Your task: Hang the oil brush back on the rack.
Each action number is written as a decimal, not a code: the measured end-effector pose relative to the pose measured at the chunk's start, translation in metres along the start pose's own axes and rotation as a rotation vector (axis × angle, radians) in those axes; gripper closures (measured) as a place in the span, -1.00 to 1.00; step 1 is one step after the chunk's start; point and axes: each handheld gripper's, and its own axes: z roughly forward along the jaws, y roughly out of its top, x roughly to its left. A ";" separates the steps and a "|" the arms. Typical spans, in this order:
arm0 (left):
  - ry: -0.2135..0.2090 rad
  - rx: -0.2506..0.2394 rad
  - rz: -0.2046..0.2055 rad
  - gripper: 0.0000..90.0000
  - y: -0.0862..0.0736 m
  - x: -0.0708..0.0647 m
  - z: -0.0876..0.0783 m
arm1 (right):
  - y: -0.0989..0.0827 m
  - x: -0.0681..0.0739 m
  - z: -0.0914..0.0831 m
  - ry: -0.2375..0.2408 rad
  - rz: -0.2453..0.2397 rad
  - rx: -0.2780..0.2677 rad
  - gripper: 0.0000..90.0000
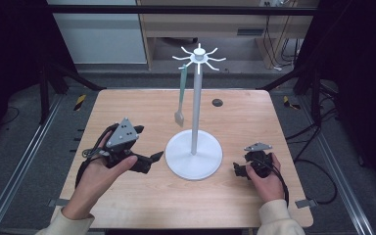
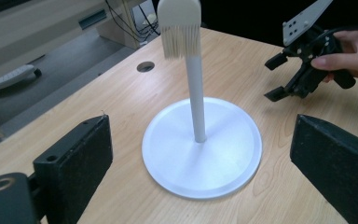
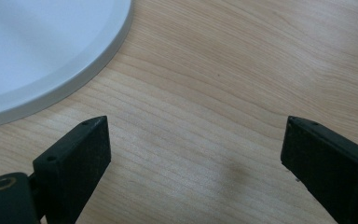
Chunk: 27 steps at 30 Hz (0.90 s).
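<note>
While both sets of tongs sit low on the surface (image 1: 127, 103), we can call them empty. Our left tongs (image 1: 152, 158) are spread wide in the left gripper view, nothing between the jaws, aimed straight at the white stand (image 2: 196, 93) and stopping just short of its round base (image 2: 223, 158). Our right tongs (image 1: 238, 170) are just as wide apart in the right gripper view, bare wood between them, the rim of the base off to one side and not touched.

Moving outward: the pale brush (image 1: 180, 95) hangs from one of the hooks at the top of the stand, bristles down, on the left side of the pole, clear of the wood below.

Our read: the brush looks already hung, or else not yet lifted off; the frames cannot settle which. With both hands free and resting beside the base, nothing is in hand right now.
</note>
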 end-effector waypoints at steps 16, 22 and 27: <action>0.048 0.135 -0.068 -0.88 -0.086 0.015 0.015 | 0.000 -0.001 -0.002 -0.013 0.004 -0.011 -0.81; 0.090 0.155 -0.097 -0.88 -0.111 0.030 0.016 | -0.001 -0.002 -0.002 -0.015 0.006 -0.014 -0.81; 0.140 0.167 -0.124 -0.88 -0.130 0.045 0.016 | -0.001 -0.003 -0.003 -0.012 0.009 -0.021 -0.81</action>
